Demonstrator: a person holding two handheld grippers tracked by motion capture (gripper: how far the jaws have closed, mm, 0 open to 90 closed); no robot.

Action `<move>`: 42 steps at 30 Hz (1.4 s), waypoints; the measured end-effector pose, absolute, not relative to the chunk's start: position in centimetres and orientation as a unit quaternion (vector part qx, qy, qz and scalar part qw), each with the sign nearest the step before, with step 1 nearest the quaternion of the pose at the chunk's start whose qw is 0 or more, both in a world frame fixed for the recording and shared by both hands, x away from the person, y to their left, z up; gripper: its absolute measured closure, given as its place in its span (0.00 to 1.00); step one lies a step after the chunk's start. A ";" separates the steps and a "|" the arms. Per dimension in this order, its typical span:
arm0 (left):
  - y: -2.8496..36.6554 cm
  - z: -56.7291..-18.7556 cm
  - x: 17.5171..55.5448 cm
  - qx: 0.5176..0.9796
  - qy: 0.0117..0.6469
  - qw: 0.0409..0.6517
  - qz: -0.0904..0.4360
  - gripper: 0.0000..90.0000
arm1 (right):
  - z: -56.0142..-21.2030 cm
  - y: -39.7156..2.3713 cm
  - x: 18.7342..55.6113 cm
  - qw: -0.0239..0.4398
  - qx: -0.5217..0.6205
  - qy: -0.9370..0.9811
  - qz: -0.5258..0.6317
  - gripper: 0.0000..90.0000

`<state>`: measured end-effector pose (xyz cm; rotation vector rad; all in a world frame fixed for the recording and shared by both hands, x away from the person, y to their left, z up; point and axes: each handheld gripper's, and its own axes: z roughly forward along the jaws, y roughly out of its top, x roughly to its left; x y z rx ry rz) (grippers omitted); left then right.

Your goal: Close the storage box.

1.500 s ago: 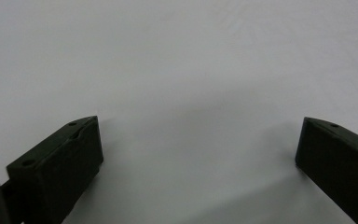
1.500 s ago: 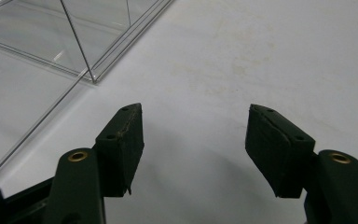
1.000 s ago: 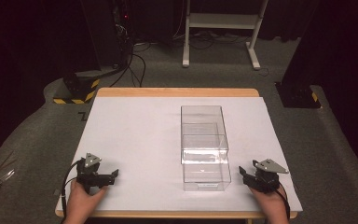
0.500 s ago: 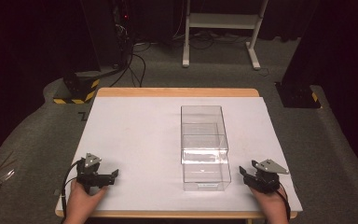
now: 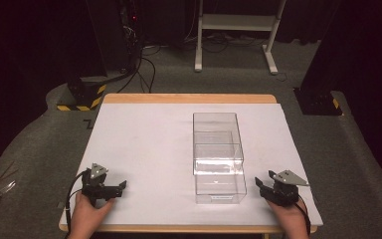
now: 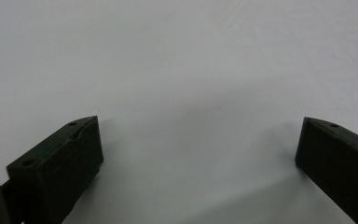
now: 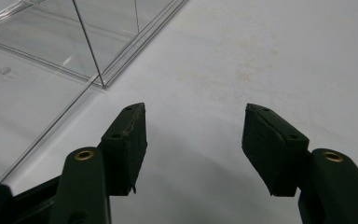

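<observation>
At the near edge of the table (image 5: 149,144) the person's hands are resting low, each one gripping its tool from behind, probably so that both are sitting ready before any reach begins. The left tongs (image 5: 123,185) are lying with their jaws spread wide and nothing between them; in the left gripper view they are framing bare white tabletop, so they are holding nothing. The right tongs (image 5: 257,183) are also standing apart with bare tabletop showing in the gap, though less widely spread than the left pair, and they are pinching nothing either. Just ahead of the right tongs and to their inner side, the clear box (image 5: 218,158) is standing upright on the table, its near corner close to the right jaws but not touching them; it is lying between the two tools and much closer to the right pair, well apart from the left, which suggests the right hand is being kept close for the first contact. Farther beyond the tongs, past the table's far edge, a white stand (image 5: 238,22) and cables (image 5: 144,69) are sitting on the grey floor.
</observation>
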<state>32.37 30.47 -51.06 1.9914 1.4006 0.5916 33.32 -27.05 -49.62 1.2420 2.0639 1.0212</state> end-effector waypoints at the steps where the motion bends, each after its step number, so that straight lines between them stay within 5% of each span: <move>1: 30.5 -51.1 32.4 0.755 0.531 0.313 0.224 0.01 | -49.6 -27.1 33.3 0.261 0.457 0.762 0.377 0.45; 42: 30.5 -51.1 32.4 0.755 0.531 0.313 0.224 0.01 | -46.3 -26.2 30.9 0.278 0.435 0.749 0.414 0.42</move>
